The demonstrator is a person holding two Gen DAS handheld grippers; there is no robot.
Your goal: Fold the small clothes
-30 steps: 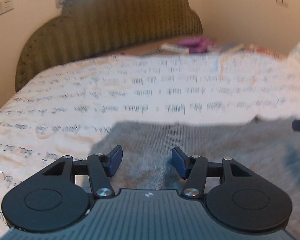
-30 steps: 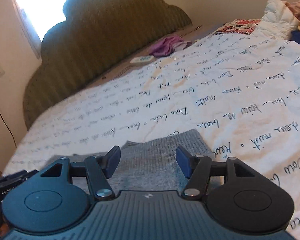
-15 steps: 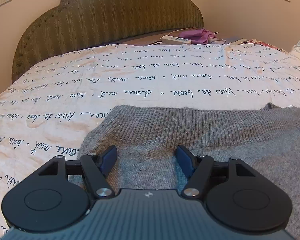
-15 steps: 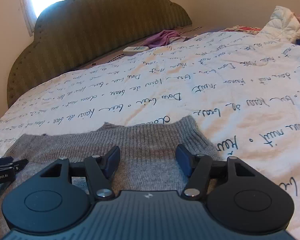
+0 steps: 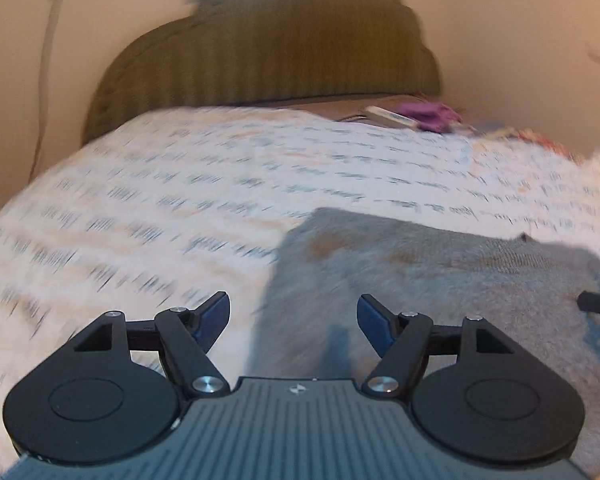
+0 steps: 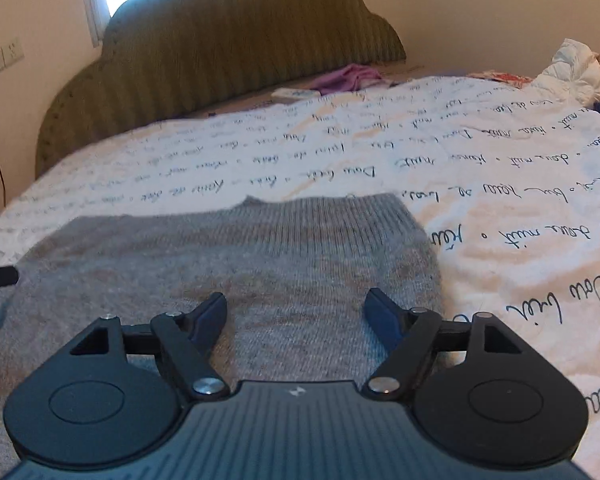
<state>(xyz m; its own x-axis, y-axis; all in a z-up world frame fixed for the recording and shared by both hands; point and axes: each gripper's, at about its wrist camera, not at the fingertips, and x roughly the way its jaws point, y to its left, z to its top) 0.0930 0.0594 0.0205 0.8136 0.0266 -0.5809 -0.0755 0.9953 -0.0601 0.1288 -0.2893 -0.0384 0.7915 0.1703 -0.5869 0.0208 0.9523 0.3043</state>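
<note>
1. left gripper (image 5: pixel 294 310), jaws apart and empty, has slid to the grey knit garment (image 6: pixel 236 264)'s 9 o'clock edge.
2. right gripper (image 6: pixel 296 308), jaws apart, hovers over it on the bedspread (image 6: pixel 500 200); side fold likely next.

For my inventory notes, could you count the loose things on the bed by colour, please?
Grey: 1, the knitted garment lying flat under both open grippers.
Purple: 1, a crumpled cloth near the headboard.
White: 2, a flat remote-like item beside the purple cloth, and a puffy bundle at the far right.
Total: 4
</note>
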